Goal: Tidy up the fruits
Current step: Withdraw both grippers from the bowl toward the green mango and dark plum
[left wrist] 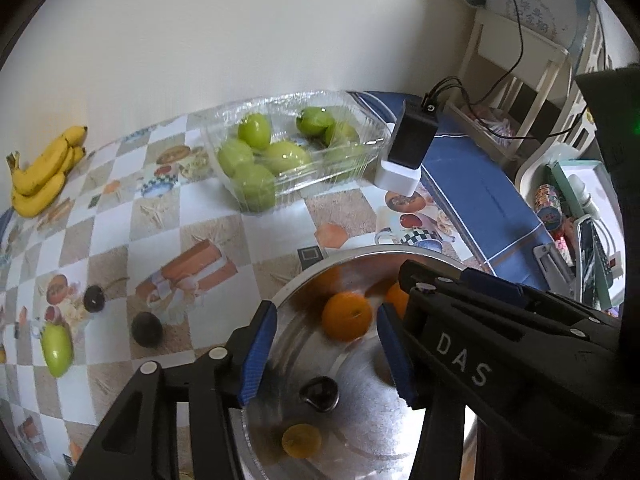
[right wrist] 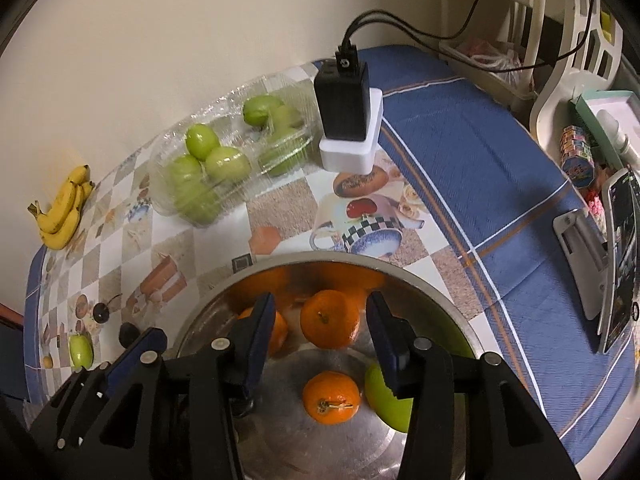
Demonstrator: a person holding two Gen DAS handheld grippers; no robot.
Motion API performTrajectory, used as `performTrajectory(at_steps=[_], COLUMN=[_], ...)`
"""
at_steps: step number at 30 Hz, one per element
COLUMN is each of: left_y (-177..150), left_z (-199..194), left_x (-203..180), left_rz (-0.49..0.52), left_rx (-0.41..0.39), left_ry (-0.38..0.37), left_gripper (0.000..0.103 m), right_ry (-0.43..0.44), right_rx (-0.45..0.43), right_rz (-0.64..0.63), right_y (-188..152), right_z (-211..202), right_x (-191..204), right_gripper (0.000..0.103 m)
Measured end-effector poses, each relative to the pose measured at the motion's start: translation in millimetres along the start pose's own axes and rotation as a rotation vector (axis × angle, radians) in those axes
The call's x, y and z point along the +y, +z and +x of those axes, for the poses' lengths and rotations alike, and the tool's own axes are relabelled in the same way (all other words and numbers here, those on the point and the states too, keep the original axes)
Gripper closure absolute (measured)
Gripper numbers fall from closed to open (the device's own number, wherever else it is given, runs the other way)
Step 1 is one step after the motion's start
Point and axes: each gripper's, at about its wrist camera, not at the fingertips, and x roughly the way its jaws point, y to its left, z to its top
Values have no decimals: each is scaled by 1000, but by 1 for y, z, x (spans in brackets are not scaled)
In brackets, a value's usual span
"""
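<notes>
Both grippers hang over a steel bowl (left wrist: 362,254) (right wrist: 440,300) at the near edge of the table. My left gripper (left wrist: 326,314) is open, and an orange (left wrist: 346,316) lies in the bowl below its gap, untouched. A dark fruit (left wrist: 320,394) and a small yellow fruit (left wrist: 301,440) also lie in the bowl. My right gripper (right wrist: 320,304) is open above two oranges (right wrist: 330,318) (right wrist: 331,398) and a green fruit (right wrist: 384,398). On the table are bananas (left wrist: 44,172), a loose green fruit (left wrist: 58,346) and two dark fruits (left wrist: 147,329) (left wrist: 94,298).
A clear plastic box (left wrist: 360,120) (right wrist: 168,184) with several green fruits stands near the wall. Beside it a black charger on a white block (left wrist: 408,148) (right wrist: 346,120) trails cables. A blue cloth (right wrist: 480,168) covers the table's right side, with a phone on a stand (right wrist: 620,252).
</notes>
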Motion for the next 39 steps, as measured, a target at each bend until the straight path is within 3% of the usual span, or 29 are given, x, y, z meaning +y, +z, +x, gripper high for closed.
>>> performTrajectory(at_steps=[12,28,30,31,32,36,38,39], left_y=[0,-19,-22,-25,-26,-33,-36,-38], left_z=[-10,-17,-18,-19,-19,-18,-19,-20], left_x=[31,140,150,156,160,175,182,185], left_rz=[-59,-403,-433,-455,-471,-528,-555,-571], left_rx=[23,65,70,74,78,89,88,85], left_ry=[70,200,212,216,218,230,246,260], left_gripper=[46,42,38,35,32,25,7,4], right_ry=[10,14,15,15,15,11,10,12], right_rx=[11,41,45,44,44,40,36,34], right_rz=[12,-64,-76,-82,-88,-113,-120,-122], right_y=[-2,-10,-12,-13,-13,-15,-16,-16], right_z=[-1,5,6,6,7,8,9,9], right_x=[-1,21,25,27,29,35,36,36], right_gripper=[54,55,45,34,29,23,16,16])
